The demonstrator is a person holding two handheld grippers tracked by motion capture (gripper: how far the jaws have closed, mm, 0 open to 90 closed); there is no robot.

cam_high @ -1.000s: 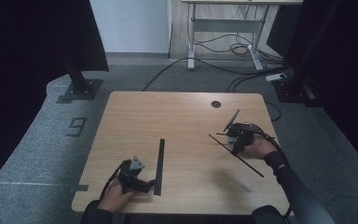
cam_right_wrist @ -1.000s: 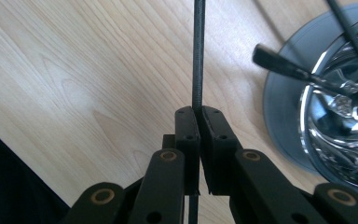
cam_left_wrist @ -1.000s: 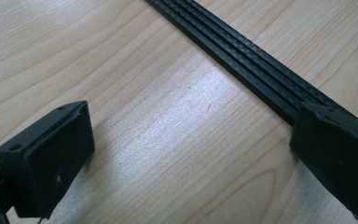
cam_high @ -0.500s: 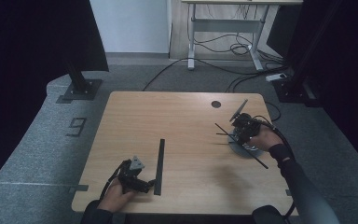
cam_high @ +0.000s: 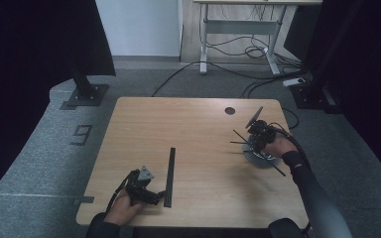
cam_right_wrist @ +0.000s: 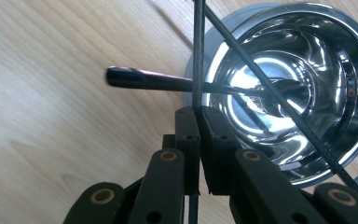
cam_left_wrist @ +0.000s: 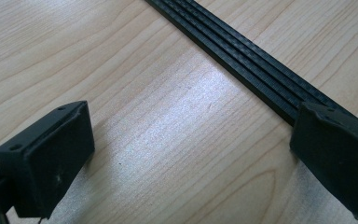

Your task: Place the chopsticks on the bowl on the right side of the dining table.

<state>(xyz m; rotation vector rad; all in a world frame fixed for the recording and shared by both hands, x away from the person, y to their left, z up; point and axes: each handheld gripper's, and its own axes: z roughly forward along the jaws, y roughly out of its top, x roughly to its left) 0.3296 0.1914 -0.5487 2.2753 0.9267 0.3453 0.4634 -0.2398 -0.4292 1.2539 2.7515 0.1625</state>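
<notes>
One thin black rod (cam_right_wrist: 197, 51), flat, woven-textured — pinched upright, over steel bowl (cam_right_wrist: 307, 70)

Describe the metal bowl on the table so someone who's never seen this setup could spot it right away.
Start at the wooden table and go to its right edge, near the person's right hand-held gripper. The bowl sits there, round, shallow and mirror-shiny, with thin dark rods crossing over it. It is the one round, silvery thing; the flat black strip near the table's front edge is long, straight and matte.
</notes>
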